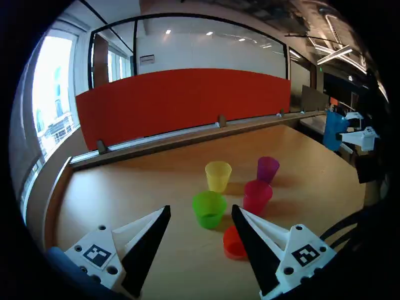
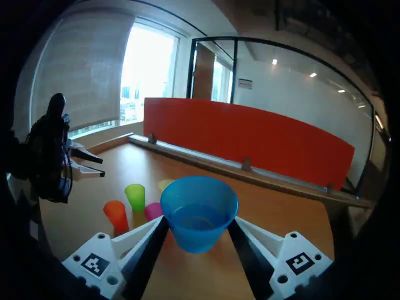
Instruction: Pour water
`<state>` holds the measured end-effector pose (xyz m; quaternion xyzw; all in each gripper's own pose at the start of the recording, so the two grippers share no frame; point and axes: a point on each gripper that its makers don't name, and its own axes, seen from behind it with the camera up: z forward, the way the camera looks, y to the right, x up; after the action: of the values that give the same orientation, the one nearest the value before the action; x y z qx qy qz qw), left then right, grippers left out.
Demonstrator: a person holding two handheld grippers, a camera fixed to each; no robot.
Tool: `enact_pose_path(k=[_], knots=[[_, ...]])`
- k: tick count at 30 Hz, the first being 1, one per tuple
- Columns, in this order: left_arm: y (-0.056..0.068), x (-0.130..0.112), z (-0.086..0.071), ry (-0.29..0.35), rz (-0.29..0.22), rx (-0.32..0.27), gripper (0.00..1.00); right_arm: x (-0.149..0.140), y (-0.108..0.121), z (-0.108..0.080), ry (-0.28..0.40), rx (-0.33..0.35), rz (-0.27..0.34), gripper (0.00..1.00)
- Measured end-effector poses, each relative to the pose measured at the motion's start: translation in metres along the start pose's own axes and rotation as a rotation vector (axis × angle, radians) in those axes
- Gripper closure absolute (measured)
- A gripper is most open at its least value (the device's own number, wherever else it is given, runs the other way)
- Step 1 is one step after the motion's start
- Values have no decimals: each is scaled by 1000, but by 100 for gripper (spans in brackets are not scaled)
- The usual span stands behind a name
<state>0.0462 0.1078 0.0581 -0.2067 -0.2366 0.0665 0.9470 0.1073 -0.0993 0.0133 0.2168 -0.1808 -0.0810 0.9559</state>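
Jaws on my right gripper (image 2: 199,221) are closed against the two sides of the blue cup (image 2: 199,207). It sits upright between them, and I can see a little water (image 2: 197,225) pooled in its bottom. Jaws on my left gripper (image 1: 200,209) are spread wide with nothing between them, angled down toward a cluster of cups on the wooden tabletop (image 1: 125,190).

From the left gripper view, the green cup (image 1: 209,210) stands nearest the fingertips, framed between them and touching neither. Just behind it is the yellow cup (image 1: 218,175). To the green cup's right stands the pink cup (image 1: 257,196), with the purple cup (image 1: 267,168) beyond that. The orange cup (image 1: 231,244) is closest to me, partly hidden behind the right-hand finger. All five stand upright, mouths up and close together; I cannot tell whether any holds liquid.

Far to the right in that same view, the right gripper holds the blue cup out by the tabletop's edge, well apart from the cluster. In the right gripper view the left gripper sits at the far left, held by a hand (image 2: 47,155) that looks dark against the light, its fingers pointing over the cups.

Behind the tabletop runs a red partition (image 1: 185,102), with a glass wall above it and a bright window (image 2: 150,80) to the side.
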Motion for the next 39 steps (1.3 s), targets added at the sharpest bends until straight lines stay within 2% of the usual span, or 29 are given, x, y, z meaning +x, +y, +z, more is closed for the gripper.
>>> enact_pose_path(k=[9,20,30,39], knots=[[10,-32,45,-98,29,-66,10,-2,0,-4,-20,-20,0,15],[15,-52,87,-199,84,-93,10,-11,-1,-3,-45,-31,13,15],[23,-67,107,-263,74,-136,9,-16,1,-2,-59,-38,20,15],[21,-69,120,-289,83,-129,9,-20,2,0,-68,-35,26,15]])
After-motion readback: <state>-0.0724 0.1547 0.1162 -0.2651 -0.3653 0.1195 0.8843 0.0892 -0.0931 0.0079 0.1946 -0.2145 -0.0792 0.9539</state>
